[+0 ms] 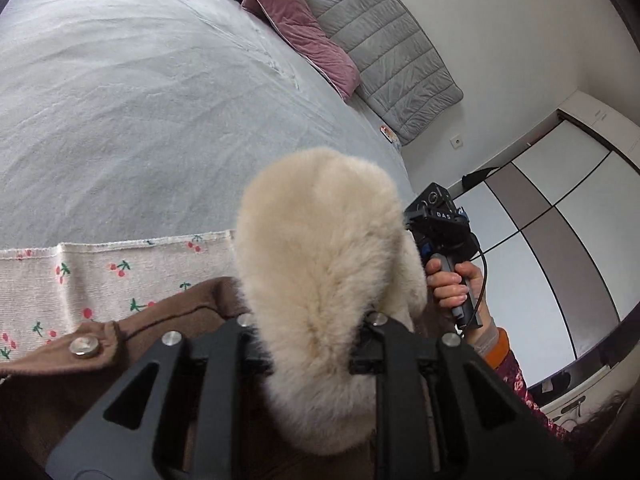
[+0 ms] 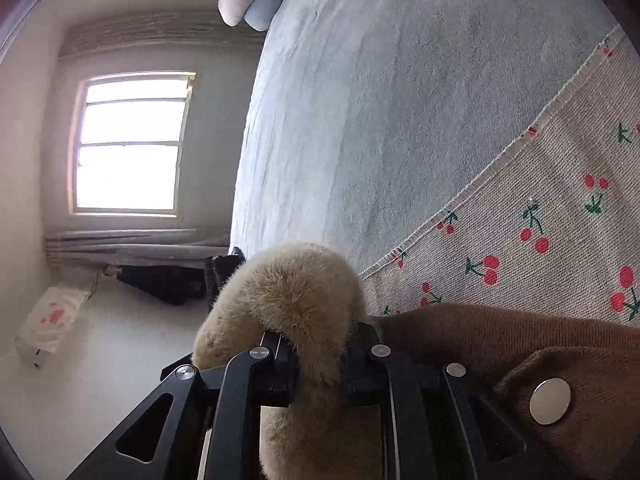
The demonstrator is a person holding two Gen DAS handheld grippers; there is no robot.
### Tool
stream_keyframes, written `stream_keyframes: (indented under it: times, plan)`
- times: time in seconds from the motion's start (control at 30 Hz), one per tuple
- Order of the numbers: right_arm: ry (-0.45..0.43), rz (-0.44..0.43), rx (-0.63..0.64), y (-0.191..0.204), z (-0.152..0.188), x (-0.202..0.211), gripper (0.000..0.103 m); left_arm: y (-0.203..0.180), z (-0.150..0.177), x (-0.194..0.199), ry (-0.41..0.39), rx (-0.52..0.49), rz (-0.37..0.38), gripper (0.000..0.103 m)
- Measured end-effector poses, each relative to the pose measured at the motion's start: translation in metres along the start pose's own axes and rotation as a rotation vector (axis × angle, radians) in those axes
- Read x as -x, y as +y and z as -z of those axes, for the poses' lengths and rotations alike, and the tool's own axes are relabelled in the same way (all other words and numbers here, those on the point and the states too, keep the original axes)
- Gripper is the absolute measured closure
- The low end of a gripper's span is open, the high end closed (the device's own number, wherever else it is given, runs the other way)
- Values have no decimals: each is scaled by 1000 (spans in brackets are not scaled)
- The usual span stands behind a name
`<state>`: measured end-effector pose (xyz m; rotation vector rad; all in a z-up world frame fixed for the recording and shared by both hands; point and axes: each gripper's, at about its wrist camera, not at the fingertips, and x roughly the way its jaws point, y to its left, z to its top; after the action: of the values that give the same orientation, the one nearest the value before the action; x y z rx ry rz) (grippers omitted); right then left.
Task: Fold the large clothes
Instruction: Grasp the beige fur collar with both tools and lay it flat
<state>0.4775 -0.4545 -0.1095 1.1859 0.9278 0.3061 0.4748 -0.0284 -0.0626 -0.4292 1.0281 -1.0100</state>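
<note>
A brown coat (image 1: 132,344) with a cream fur collar (image 1: 324,264) and a silver snap button (image 1: 84,347) is held above the bed. My left gripper (image 1: 312,336) is shut on the fur collar, which fills the space between its fingers. My right gripper (image 2: 316,364) is shut on another part of the fur collar (image 2: 288,300); the brown coat (image 2: 520,352) with a snap button (image 2: 550,401) hangs at its right. The right gripper's body and the hand on it (image 1: 452,280) show in the left wrist view, just right of the collar.
A cherry-print knitted cloth (image 1: 80,272) lies on the grey bedspread (image 1: 140,100), and it shows in the right wrist view (image 2: 540,220). Pink pillows (image 1: 300,28) and a grey quilted headboard (image 1: 384,48) are at the bed's far end. A wardrobe (image 1: 552,232) stands right. A window (image 2: 128,144) is left.
</note>
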Motion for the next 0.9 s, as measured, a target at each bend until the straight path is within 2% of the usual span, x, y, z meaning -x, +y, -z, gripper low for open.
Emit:
stream_keyframes:
  times: [0.07, 0.13, 0.2, 0.23, 0.27, 0.3, 0.4, 0.43, 0.47, 0.53, 0.6, 0.7, 0.8, 0.9]
  plan:
    - [-9, 32, 10, 4, 2, -5, 73, 6, -6, -17, -12, 48, -110, 66]
    - [-30, 65, 45, 12, 5, -10, 60, 3, -5, -22, -15, 64, -160, 61]
    - [-39, 98, 95, 24, 13, -10, 48, -9, -4, -21, -29, 32, -214, 49]
    - [-43, 125, 121, 30, 16, -8, 43, -16, -5, -20, -37, 8, -255, 39]
    - [-46, 160, 151, 37, 19, -5, 43, -22, -5, -15, -45, -20, -309, 32]
    - [-56, 204, 188, 43, 21, -2, 43, -28, -4, -9, -56, -55, -367, 31]
    - [-129, 385, 374, 75, 45, 14, 43, -55, 5, 1, -97, -212, -528, 31]
    - [-151, 431, 443, 85, 56, 18, 43, -64, 9, 3, -99, -270, -548, 31]
    - [-167, 463, 502, 93, 67, 20, 43, -74, 15, 2, -94, -319, -549, 31]
    - [-163, 479, 595, 105, 91, 18, 43, -88, 28, -4, -65, -372, -489, 36]
    - [-141, 490, 647, 111, 116, 7, 45, -91, 37, -24, 5, -410, -463, 44]
    - [-110, 568, 677, 102, 117, -25, 49, -73, 38, -57, 36, -423, -575, 45]
    - [-124, 658, 717, 70, 103, -53, 51, -50, 25, -72, -7, -399, -621, 45]
    - [-153, 667, 699, 69, 106, -54, 50, -54, 23, -77, -18, -426, -663, 44]
